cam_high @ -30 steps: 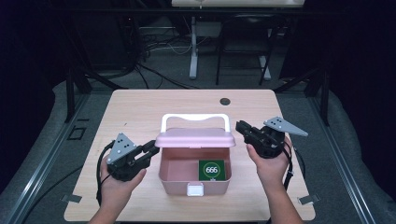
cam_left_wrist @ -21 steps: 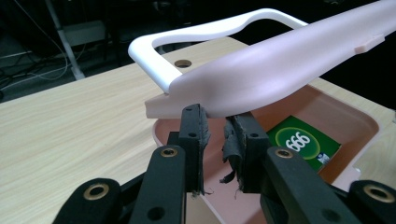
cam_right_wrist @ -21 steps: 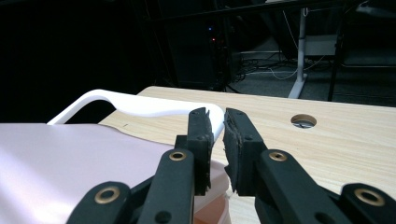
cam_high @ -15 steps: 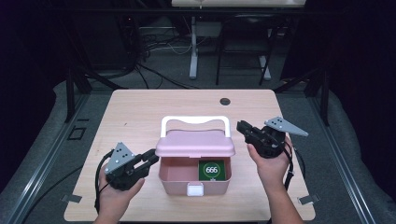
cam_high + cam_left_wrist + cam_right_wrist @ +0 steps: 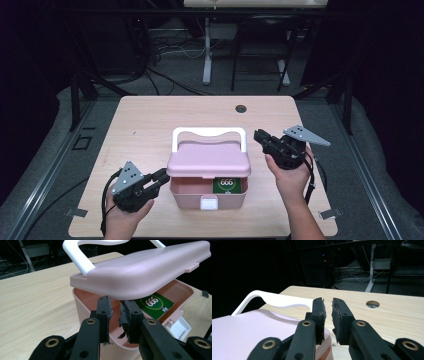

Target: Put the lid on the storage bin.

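Pink plastic box [image 5: 207, 192], rounded lid [image 5: 208, 159] ajar, white handle [image 5: 209, 132].

One counter [image 5: 150, 130], light wood, with one round hole [image 5: 241, 108] near its far edge. One pink box [image 5: 207, 192] on it, with one pink lid [image 5: 209, 160], one white handle [image 5: 209, 134] and one white latch [image 5: 208, 202] at the front. One green card [image 5: 227, 185] marked 666 inside the box. Two grippers: left gripper [image 5: 159, 176] and right gripper [image 5: 260, 136], each with two black jaws and one grey three-cornered plate. Two hands, one per gripper. Two strips of tape on the counter's near corners, one at each [image 5: 76, 212].
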`<state>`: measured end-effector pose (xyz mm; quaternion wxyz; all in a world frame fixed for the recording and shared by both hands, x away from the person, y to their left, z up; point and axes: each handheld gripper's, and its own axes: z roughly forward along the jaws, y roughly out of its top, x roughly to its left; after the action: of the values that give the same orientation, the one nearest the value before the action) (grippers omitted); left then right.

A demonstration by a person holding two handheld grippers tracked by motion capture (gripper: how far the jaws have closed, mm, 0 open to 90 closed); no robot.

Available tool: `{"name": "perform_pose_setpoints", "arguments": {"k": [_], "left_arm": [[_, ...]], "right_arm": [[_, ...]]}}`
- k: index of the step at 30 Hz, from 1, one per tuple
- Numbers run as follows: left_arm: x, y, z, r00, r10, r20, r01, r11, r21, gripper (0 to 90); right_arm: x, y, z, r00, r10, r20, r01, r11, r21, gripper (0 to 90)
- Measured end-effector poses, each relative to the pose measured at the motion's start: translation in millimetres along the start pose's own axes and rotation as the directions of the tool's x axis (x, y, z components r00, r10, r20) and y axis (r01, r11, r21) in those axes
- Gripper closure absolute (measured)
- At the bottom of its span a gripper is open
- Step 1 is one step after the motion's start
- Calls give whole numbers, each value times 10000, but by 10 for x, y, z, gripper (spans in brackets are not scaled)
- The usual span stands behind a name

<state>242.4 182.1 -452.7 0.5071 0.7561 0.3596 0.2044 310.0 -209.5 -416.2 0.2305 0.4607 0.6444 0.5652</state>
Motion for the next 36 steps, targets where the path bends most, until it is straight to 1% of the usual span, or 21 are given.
{"name": "perform_pose_setpoints", "arguments": {"k": [2, 4, 6, 8, 9, 10, 11, 12, 13, 15, 17, 19, 25, 26, 28, 31, 32, 34, 36], "left_arm": [[4, -7, -12, 10000, -14, 33, 14, 10000, 57, 768], [-6, -27, -28, 9999, -108, 59, 108, 9999, -44, 772], [-9, -34, -38, 9999, -59, 93, 59, 10000, 9, 772], [-12, -54, -33, 9999, -82, 102, 83, 9999, -58, 772], [-11, -64, -37, 9999, -145, 91, 145, 9999, 12, 772], [-9, -79, -32, 9998, -174, 137, 174, 9998, -46, 772], [-11, -88, -33, 9997, -182, 158, 182, 9998, 12, 772], [-14, -102, -26, 9997, -187, 136, 187, 9998, -29, 772], [-19, -110, -25, 9997, -197, 144, 197, 9998, -5, 772], [-23, -124, -26, 9998, -115, 140, 114, 9999, 75, 773], [-25, -142, -30, 9997, -158, 168, 156, 9998, 114, 774], [-30, -165, -22, 9998, -117, 185, 115, 9998, 130, 776], [-38, -193, -27, 9998, -111, 174, 106, 9996, 253, 776], [-41, -205, -29, 9998, -111, 186, 105, 9994, 328, 776], [-46, -210, -33, 9998, -114, 189, 107, 9992, 391, 776], [-51, -227, -49, 9997, -102, 200, 93, 9990, 439, 776], [-57, -236, -52, 9997, -148, 171, 141, 9991, 389, 776], [-63, -247, -62, 9997, -161, 204, 151, 9986, 503, 776], [-71, -259, -64, 9997, -159, 210, 148, 9985, 518, 777]], "right_arm": [[-1, 0, 5, 10000, 8, -24, -8, 10000, -40, 801], [-6, 3, -1, 10000, 29, -33, -29, 10000, -44, 800], [-12, 2, 1, 10000, 50, -29, -50, 9999, -105, 799], [-13, 3, -3, 10000, 76, -37, -76, 10000, 3, 798], [-11, 2, -2, 10000, 64, -44, -64, 10000, 7, 797], [-7, 1, -2, 10000, 54, -60, -54, 10000, 9, 797], [-2, -3, 6, 10000, 31, -88, -32, 10000, -65, 796], [4, -3, 4, 10000, 1, -86, -1, 10000, -20, 796], [10, -4, 4, 10000, -6, -93, 6, 10000, 47, 796], [18, -8, 14, 9999, -50, -108, 50, 10000, 2, 795], [20, -9, 15, 9999, -52, -116, 52, 10000, 71, 795], [24, -13, 21, 9999, -59, -132, 60, 9999, 100, 794], [35, -22, 36, 9998, -79, -164, 80, 9999, 73, 794], [38, -23, 35, 9998, -80, -190, 83, 9999, 144, 793], [41, -27, 41, 9998, -81, -199, 84, 9999, 116, 792], [38, -33, 46, 9998, -81, -202, 84, 9998, 164, 793], [37, -34, 46, 9998, -73, -198, 76, 9998, 177, 792], [34, -35, 47, 9998, -75, -187, 78, 9998, 191, 792], [34, -34, 45, 9998, -59, -207, 63, 9998, 178, 791]]}}
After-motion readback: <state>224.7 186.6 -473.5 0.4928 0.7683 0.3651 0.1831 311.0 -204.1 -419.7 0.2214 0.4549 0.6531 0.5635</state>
